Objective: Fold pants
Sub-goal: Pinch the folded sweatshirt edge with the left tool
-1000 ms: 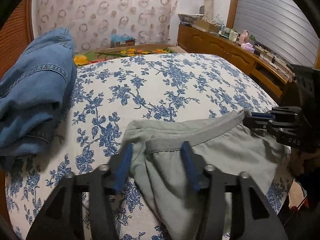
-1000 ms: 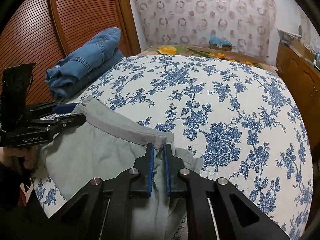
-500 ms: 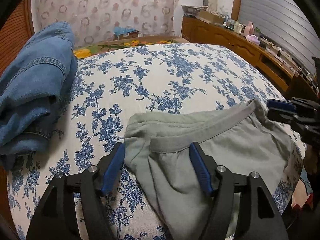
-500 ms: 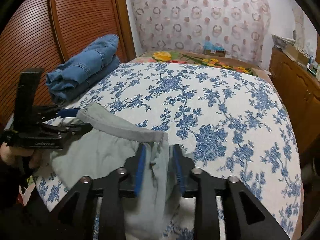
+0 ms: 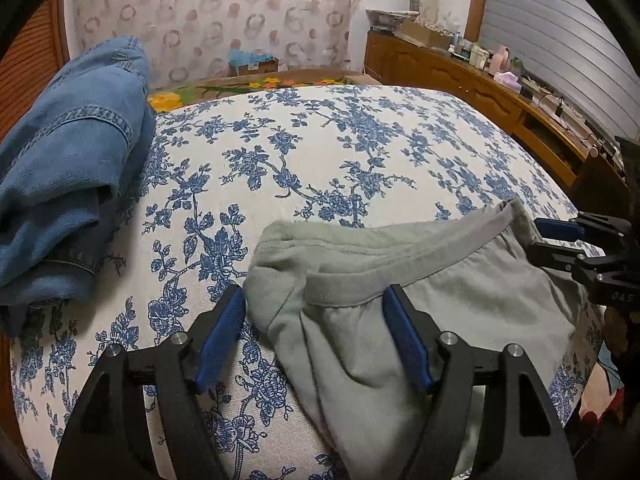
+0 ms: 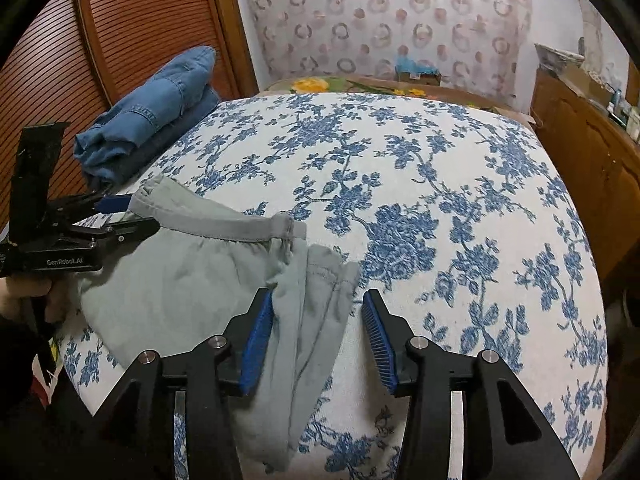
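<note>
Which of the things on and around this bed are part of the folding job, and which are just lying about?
Part of the job:
- grey pants, lying at the bed's near edge
- left gripper and right gripper, jaws just opened, both straddling the pants' waist corners
- floral bedspread, the work surface

Just lying about:
- folded jeans
- cluttered wooden sideboard
- small cardboard box beyond the bed

A: What lies between the blue pads of the left tool [image 5: 314, 336]?

B: The waistband end of the grey pants [image 5: 420, 304]. The jaws have just been opening, and the pads do not press the cloth.

A: And the other tool?

B: The right tool [image 5: 538, 238] is at the far waistband corner, jaws parted; whether it touches the cloth I cannot tell.

A: What else?

B: The pants lie on the bed [image 5: 320, 152] with a blue-flowered cover. Folded blue jeans [image 5: 68, 176] rest at its left edge, apart from the pants.
</note>
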### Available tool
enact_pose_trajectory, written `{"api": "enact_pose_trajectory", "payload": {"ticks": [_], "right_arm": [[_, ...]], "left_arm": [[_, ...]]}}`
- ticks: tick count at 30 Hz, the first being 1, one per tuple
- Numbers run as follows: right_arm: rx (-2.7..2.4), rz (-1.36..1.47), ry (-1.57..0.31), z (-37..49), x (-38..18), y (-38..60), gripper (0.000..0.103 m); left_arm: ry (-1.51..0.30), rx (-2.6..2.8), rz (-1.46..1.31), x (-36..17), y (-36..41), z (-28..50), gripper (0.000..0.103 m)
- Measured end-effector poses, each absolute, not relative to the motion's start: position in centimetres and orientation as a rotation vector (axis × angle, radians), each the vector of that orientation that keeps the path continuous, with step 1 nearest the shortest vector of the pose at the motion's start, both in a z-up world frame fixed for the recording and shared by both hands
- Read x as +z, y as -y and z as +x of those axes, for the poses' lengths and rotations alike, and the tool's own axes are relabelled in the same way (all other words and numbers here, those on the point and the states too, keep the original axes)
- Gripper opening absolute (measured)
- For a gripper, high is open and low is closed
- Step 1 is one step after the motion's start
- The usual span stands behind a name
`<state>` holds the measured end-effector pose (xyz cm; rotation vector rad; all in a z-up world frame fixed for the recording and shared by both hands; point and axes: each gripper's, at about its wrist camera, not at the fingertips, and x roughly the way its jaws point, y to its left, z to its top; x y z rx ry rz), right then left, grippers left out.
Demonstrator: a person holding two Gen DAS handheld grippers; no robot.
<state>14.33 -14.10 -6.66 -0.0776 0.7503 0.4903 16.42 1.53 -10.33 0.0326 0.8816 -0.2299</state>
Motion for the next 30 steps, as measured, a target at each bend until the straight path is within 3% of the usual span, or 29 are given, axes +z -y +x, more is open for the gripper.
{"api": "enact_pose_trajectory", "payload": {"ticks": [26, 30], "right_arm": [[0.493, -0.139, -0.704, 14.8, -7.4, 11.8, 0.048], [0.493, -0.138, -0.704, 14.8, -7.4, 11.8, 0.048]], "left_arm": [[-0.853, -0.251, -0.035, -8.9, -2.8, 15.3, 0.072], [-0.845, -0.253, -0.045, -8.6, -3.3, 15.3, 0.065]]}}
